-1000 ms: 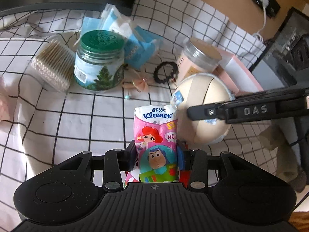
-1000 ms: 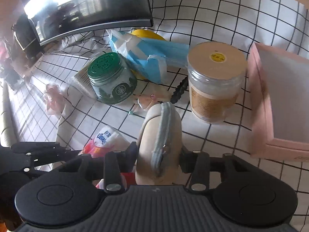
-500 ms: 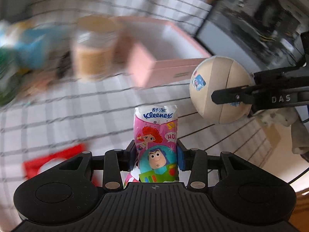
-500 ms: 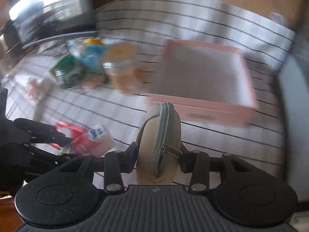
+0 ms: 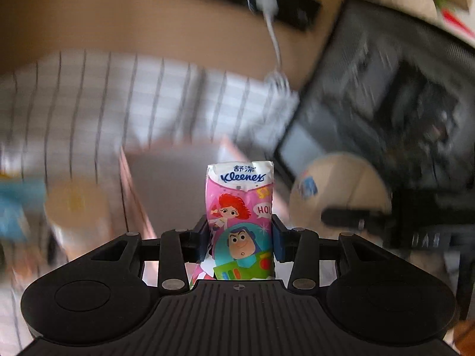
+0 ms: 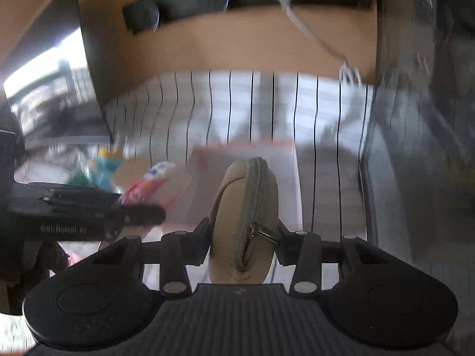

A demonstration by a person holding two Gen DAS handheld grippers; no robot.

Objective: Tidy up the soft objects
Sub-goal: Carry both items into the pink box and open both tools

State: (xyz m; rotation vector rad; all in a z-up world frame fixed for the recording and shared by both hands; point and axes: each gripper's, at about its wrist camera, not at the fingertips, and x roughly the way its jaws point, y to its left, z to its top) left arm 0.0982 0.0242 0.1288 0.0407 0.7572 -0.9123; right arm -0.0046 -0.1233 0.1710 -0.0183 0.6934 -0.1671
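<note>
My left gripper [image 5: 240,237] is shut on a pink Kleenex tissue pack [image 5: 240,207] with cartoon figures, held upright in the air. My right gripper [image 6: 244,237] is shut on a round beige zip pouch [image 6: 244,207], zipper facing me. Both hang over or near the open pink box [image 5: 166,184], which also shows blurred in the right wrist view [image 6: 243,148]. The pouch shows at right in the left wrist view [image 5: 341,190]. The tissue pack shows at left in the right wrist view [image 6: 148,184].
A brown-lidded jar [image 5: 74,207] stands left of the box. A black-and-white grid cloth [image 6: 237,103] covers the table. A dark cabinet or case [image 5: 400,118] stands right. A power strip with a white cable [image 6: 297,14] runs along the back wall.
Both grippers have swung away from the cluttered left part of the table to the right and back, carrying the tissue pack and pouch to the pink box. The views are motion-blurred.
</note>
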